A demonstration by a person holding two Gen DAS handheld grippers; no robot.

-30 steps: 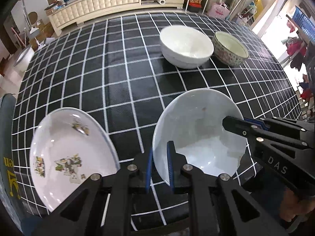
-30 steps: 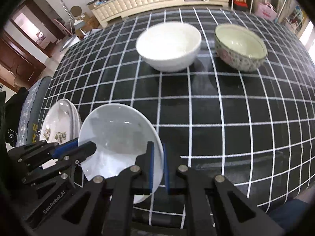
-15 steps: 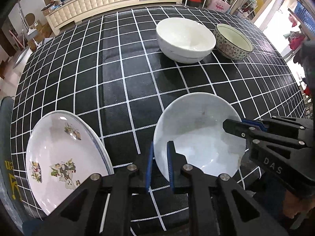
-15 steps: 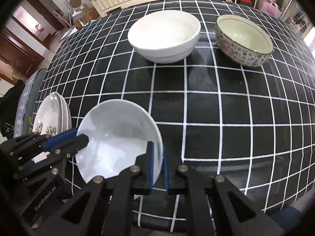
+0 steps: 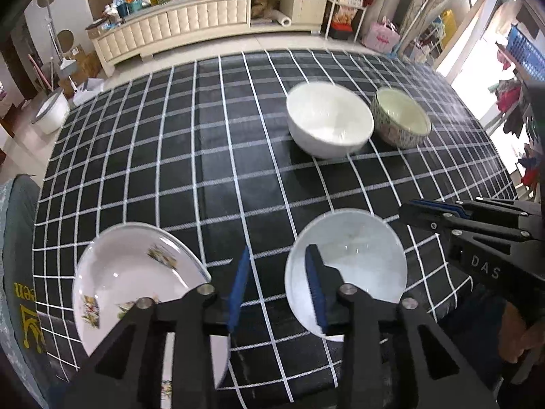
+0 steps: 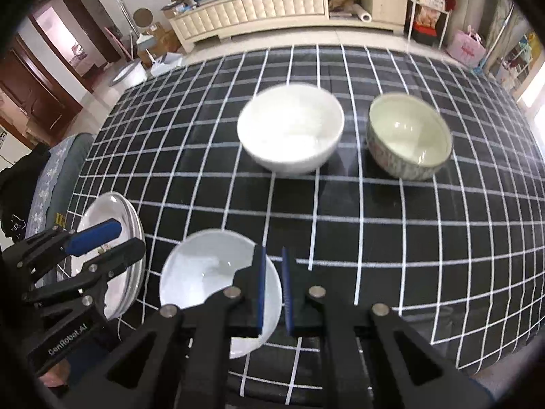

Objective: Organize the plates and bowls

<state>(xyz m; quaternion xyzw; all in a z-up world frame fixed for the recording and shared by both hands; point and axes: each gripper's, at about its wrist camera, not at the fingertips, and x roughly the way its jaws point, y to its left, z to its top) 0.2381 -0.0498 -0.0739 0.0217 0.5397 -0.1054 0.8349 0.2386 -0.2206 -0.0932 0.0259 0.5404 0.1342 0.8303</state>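
A plain white plate [image 5: 354,266] [image 6: 204,272] lies on the checked tablecloth near the front edge. My left gripper [image 5: 276,289] [image 6: 126,240] hangs just above its left rim. Its jaws are opening, and the blue pads [image 5: 238,286] press on nothing. My right gripper [image 6: 272,289] [image 5: 408,208] is shut and empty, just off the plate's right rim. A stack of flower-patterned plates [image 5: 136,279] [image 6: 115,218] sits to the left. Farther back stand a white bowl [image 5: 328,126] [image 6: 291,129] and a patterned bowl [image 5: 400,119] [image 6: 408,136].
The black checked table [image 5: 204,156] stretches bare between the plates and the bowls. A grey cushioned seat [image 5: 17,238] adjoins its left edge. A person's hand [image 5: 521,334] grips the right tool. A cream cabinet [image 6: 272,6] stands across the room.
Both grippers have risen away from the white plate, which now looks smaller and lies on the cloth. The left jaws have spread apart and the right gripper has come off the rim.
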